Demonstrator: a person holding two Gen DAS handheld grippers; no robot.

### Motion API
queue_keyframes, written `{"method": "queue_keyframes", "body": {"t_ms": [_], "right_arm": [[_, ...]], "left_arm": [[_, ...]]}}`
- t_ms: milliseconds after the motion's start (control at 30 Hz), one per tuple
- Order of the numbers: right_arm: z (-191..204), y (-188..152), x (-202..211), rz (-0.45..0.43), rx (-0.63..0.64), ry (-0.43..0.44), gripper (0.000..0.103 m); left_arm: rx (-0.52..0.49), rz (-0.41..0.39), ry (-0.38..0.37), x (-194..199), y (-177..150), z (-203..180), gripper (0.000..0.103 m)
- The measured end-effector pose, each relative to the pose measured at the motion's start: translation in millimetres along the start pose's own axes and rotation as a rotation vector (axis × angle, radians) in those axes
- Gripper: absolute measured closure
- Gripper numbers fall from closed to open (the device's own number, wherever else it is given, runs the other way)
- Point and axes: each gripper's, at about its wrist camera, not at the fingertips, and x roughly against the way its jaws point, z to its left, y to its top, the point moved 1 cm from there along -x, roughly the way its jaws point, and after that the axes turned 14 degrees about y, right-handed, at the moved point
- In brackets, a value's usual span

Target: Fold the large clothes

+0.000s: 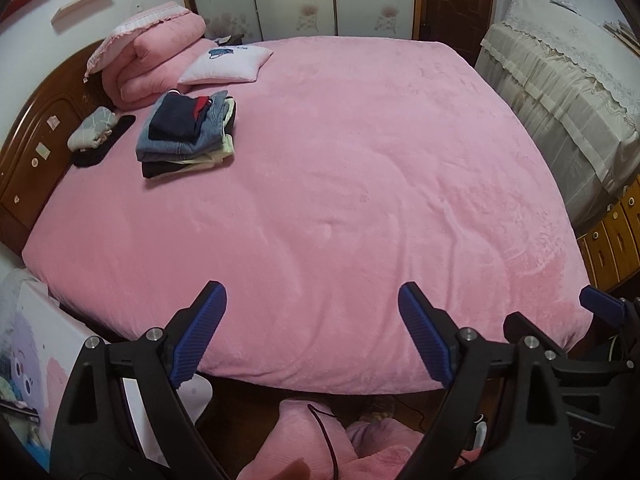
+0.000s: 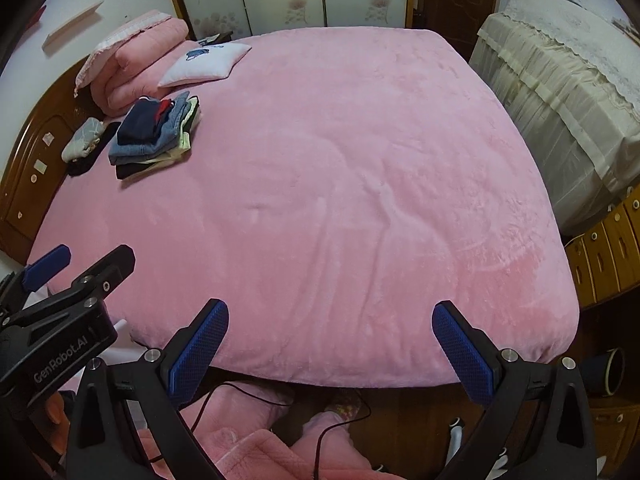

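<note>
Pink bed cover (image 1: 360,168) stretches ahead of both tools. Left gripper (image 1: 312,336) and right gripper (image 2: 330,344) hover spread apart, holding nothing. Far ahead-left sits a stack of folded clothes (image 1: 188,136); no unfolded garment shows, so folding looks largely finished.

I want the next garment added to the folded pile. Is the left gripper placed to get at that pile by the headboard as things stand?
Probably not yet. The left gripper hangs open at the bed's near edge, while the folded pile lies far across the pink bedspread. Nothing blocks the way; it just needs a long reach.
</note>
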Motion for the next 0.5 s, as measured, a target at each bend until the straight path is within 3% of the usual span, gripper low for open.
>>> {"method": "queue_keyframes", "body": {"t_ms": [500], "right_arm": [[3, 14, -10, 0.003, -0.040, -0.037, 0.000]], "left_arm": [[-0.012, 0.012, -0.028, -21, 16, -6, 0.009]]}}
